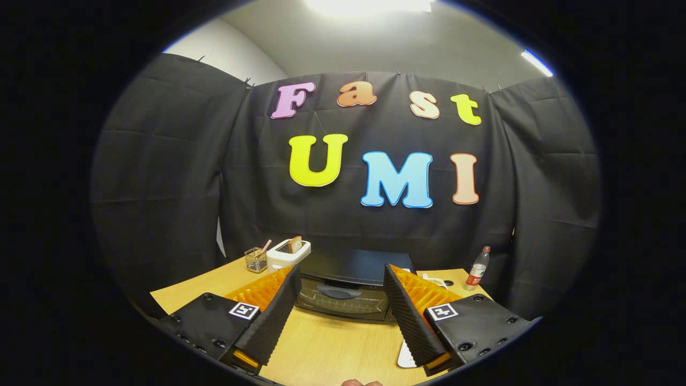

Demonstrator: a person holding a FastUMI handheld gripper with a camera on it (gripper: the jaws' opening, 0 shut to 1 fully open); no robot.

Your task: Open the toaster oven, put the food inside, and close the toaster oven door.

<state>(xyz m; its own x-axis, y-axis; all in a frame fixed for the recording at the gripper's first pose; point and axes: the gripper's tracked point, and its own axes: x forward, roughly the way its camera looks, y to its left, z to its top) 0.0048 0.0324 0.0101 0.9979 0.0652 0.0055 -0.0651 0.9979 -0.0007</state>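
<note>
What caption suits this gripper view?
Open gripper faces the closed black toaster oven on the wooden table.

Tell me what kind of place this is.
Likely a staged recording booth, not a real kitchen: black cloth walls surround a wooden table with a closed toaster oven and a pop-up toaster. The gripper is open.

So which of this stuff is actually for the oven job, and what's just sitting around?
For the job:
- toaster oven, door shut
- tongs, open, fingers either side of the oven, holding nothing

Just lying about:
- white toaster with bread in its slot
- wire basket
- bottle
- wooden table

Which item is the food, I cannot tell.
</note>
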